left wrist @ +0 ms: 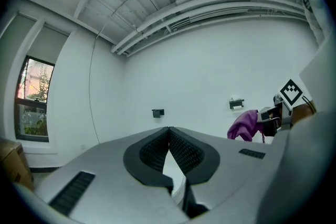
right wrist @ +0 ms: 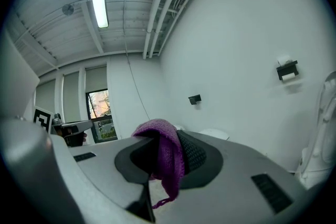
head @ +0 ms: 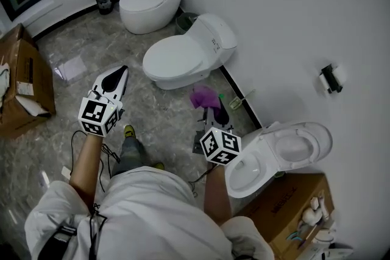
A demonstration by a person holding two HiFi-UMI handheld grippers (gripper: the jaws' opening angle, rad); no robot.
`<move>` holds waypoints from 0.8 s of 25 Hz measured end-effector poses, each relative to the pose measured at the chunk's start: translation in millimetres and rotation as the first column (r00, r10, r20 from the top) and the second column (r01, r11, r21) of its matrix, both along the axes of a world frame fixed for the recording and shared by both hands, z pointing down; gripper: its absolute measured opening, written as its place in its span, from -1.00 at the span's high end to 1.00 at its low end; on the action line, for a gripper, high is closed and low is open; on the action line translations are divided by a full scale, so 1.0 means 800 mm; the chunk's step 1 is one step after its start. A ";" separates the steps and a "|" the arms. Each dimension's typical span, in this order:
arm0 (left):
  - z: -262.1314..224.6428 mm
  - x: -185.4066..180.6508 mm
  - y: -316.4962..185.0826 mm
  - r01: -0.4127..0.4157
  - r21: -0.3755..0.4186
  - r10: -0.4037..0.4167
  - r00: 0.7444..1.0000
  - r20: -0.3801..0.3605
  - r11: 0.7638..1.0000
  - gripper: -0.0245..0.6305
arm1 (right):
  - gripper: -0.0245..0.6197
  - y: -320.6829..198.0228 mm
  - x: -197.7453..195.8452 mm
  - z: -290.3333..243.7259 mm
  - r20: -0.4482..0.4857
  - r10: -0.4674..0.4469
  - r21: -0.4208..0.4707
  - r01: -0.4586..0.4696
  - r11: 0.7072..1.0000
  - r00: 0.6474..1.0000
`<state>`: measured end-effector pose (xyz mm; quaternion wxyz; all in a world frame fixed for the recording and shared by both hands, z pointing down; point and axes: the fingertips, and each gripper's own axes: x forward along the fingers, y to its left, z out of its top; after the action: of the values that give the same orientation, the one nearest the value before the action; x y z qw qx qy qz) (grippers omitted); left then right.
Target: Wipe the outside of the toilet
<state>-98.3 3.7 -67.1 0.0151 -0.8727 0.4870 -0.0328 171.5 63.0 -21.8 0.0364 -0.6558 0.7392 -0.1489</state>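
Purple cloth (right wrist: 167,161) — pinched in right gripper (right wrist: 166,138).

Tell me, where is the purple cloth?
The purple cloth is pinched in the right gripper, centre of the head view, between the closed toilet and the open toilet.

toilet (head: 183,58) showroom, three toilets

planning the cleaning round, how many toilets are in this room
3. An egg-shaped toilet sits farthest away, a closed toilet stands in the middle, and an open-lid toilet is nearest, at lower right. More may lie outside the frame.
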 end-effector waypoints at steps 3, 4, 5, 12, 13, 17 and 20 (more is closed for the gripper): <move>0.002 -0.003 0.013 0.003 0.000 -0.003 1.000 0.004 1.000 0.88 | 0.65 0.010 -0.002 0.000 0.005 -0.004 0.004 0.004 1.000 1.000; 0.002 -0.004 0.015 0.003 0.001 -0.003 1.000 0.006 1.000 0.88 | 0.65 0.012 -0.003 -0.001 0.002 -0.004 0.006 0.004 1.000 1.000; 0.002 -0.004 0.015 0.002 0.002 -0.002 1.000 0.008 1.000 0.88 | 0.65 0.012 -0.003 -0.001 -0.002 -0.002 0.009 0.002 1.000 1.000; -0.007 -0.003 0.007 -0.010 0.011 0.010 1.000 0.012 1.000 0.88 | 0.65 0.007 -0.005 -0.005 -0.020 0.004 0.017 -0.004 1.000 1.000; -0.008 -0.002 0.006 -0.012 0.013 0.011 1.000 0.013 1.000 0.88 | 0.66 0.006 -0.004 -0.004 -0.017 0.004 0.016 -0.004 1.000 1.000; -0.009 -0.004 0.007 -0.016 0.016 0.016 1.000 0.016 1.000 0.88 | 0.66 0.006 -0.006 -0.006 -0.013 0.001 0.017 0.000 1.000 1.000; -0.010 -0.006 0.011 -0.017 0.016 0.016 1.000 0.015 1.000 0.88 | 0.66 0.008 -0.009 -0.009 -0.019 -0.004 0.022 0.004 1.000 1.000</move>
<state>-103.3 12.4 -74.8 0.0259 -0.8763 0.4798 -0.0353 164.2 69.1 -29.0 0.0364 -0.6553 0.7424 -0.1346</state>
